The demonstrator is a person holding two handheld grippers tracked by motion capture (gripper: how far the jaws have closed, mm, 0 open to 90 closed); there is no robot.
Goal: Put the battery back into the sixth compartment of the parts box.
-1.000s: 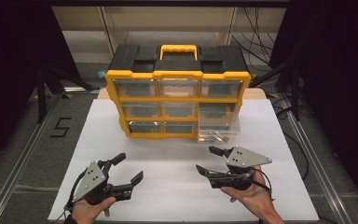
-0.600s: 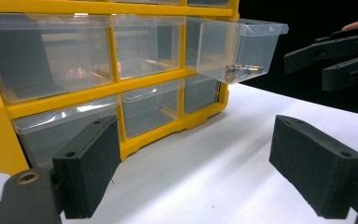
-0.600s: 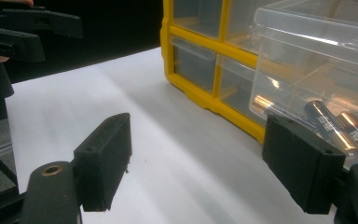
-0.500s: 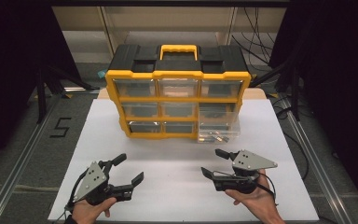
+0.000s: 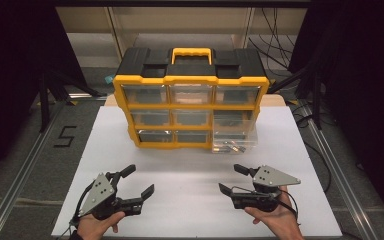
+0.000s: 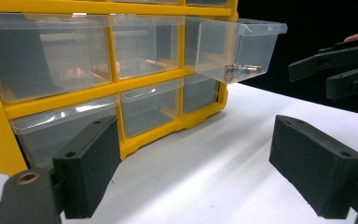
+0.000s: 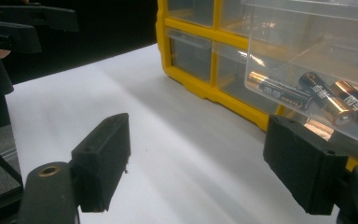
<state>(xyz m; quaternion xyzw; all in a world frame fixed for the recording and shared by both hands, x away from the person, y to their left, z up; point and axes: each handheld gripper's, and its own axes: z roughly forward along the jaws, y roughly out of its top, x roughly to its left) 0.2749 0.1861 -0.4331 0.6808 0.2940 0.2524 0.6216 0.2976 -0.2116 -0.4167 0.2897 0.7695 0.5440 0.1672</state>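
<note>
moved: right gripper [image 5: 230,182] drifts slightly, jaws just opening, nothing between | left gripper [image 5: 139,181]: spread, empty, well before organizer [image 5: 190,82] | open drawer [image 5: 234,131] at organizer's lower right: light, slick, brittle plastic, loose batteries [image 7: 324,95] roll; pinch front lip

We see a white table top [image 5: 195,200] over a grey floor [image 5: 35,150] marked with a black "5" [image 5: 65,136]; metal rails [image 5: 10,200] flank both sides; pale shelving [image 5: 180,30] stands beyond its far edge; black curtains [image 5: 10,50] and loose cables [image 5: 275,35] close the sides.
</note>
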